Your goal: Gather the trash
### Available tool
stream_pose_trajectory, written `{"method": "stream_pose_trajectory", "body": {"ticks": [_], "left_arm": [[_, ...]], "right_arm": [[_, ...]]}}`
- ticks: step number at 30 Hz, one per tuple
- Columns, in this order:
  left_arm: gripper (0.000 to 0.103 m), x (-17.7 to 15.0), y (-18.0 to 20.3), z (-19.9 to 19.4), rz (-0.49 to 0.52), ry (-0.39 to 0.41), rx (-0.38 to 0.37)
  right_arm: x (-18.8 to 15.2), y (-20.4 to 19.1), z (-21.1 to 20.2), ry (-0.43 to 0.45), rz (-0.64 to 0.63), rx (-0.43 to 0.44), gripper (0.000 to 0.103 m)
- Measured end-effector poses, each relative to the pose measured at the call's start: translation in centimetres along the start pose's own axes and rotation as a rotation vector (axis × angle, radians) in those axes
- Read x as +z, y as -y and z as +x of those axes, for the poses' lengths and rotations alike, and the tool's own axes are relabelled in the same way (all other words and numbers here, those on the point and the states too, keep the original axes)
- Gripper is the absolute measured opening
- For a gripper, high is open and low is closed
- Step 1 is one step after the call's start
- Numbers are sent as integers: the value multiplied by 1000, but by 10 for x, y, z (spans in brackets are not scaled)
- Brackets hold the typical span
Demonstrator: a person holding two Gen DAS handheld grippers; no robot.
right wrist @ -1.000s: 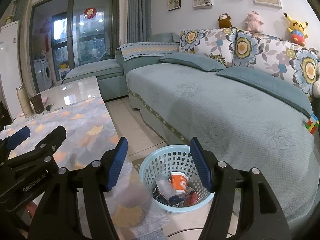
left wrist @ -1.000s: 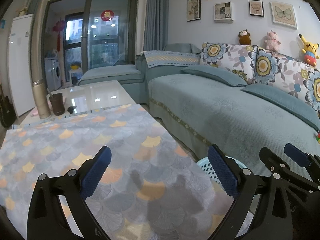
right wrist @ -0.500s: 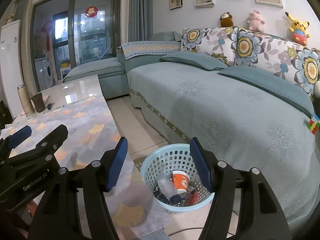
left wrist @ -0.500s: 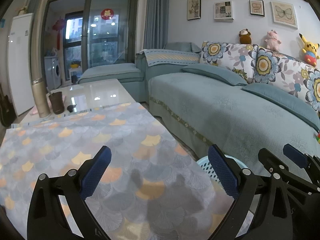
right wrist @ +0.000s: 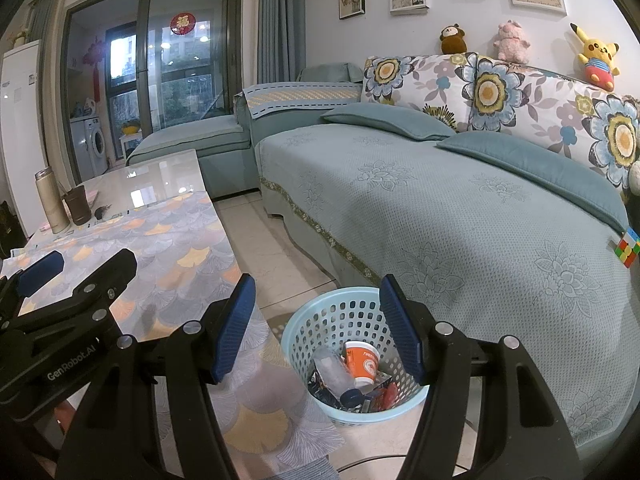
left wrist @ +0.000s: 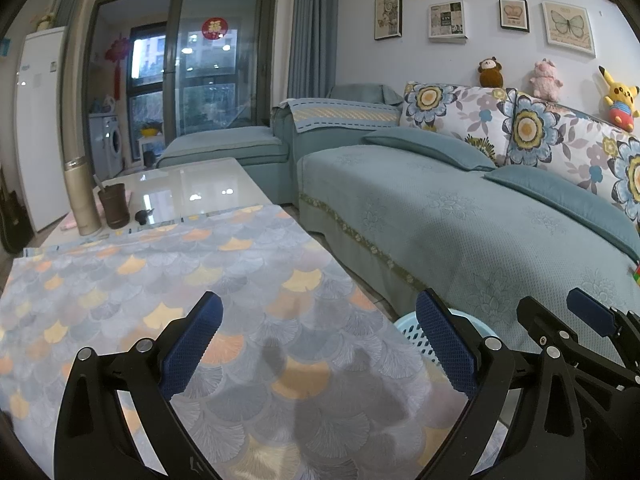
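Both hand-held grippers hover w/ nothing between the pads. Left hand-held gripper (left wrist: 318,344) is spread wide over the patterned cloth (left wrist: 168,280) covering the near part of the counter (left wrist: 192,188); its dark shadow falls on the cloth below. Right hand-held gripper (right wrist: 316,326) stands about half open, jaws apart, empty, above the floor gap between counter and sofa (right wrist: 460,220). The basket (right wrist: 298,350), pale blue w/ holes, sits on the floor just beside the counter's near right corner and the sofa front. The trash is in it: an orange-and-white paper cup (right wrist: 361,362) w/ print too small to read, a clear plastic bottle (right wrist: 334,372) w/ blue cap, plus wrappers, one red. "GenRobot.AI" reads in white on the left tool's black body, seen from the right wrist view. At the counter's far left edge: a beige flask (left wrist: 82,196), a dark brown cup (left wrist: 114,206), a small black item beside it. A colour cube (right wrist: 627,248) lies at the sofa's right end. Red round sticker on the glass door; its character can't be read.
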State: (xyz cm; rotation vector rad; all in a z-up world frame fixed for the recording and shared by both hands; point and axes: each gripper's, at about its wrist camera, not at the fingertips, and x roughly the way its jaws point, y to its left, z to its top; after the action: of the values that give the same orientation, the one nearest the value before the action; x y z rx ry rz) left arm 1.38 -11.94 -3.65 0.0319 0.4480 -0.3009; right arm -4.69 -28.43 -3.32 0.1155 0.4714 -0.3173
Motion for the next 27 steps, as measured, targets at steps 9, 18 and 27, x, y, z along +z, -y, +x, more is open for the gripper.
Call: {"method": "stream_pose_trajectory", "body": {"ticks": [9, 18, 27], "left_arm": [[94, 0, 0, 0, 2, -1, 0], [94, 0, -2, 1, 2, -3, -2], [94, 1, -3, 1, 3, -3, -2]], "right_arm": [[0, 0, 0, 0, 1, -1, 61], [-3, -1, 4, -4, 2, 6, 61], [-3, -1, 4, -3, 1, 5, 61]]}}
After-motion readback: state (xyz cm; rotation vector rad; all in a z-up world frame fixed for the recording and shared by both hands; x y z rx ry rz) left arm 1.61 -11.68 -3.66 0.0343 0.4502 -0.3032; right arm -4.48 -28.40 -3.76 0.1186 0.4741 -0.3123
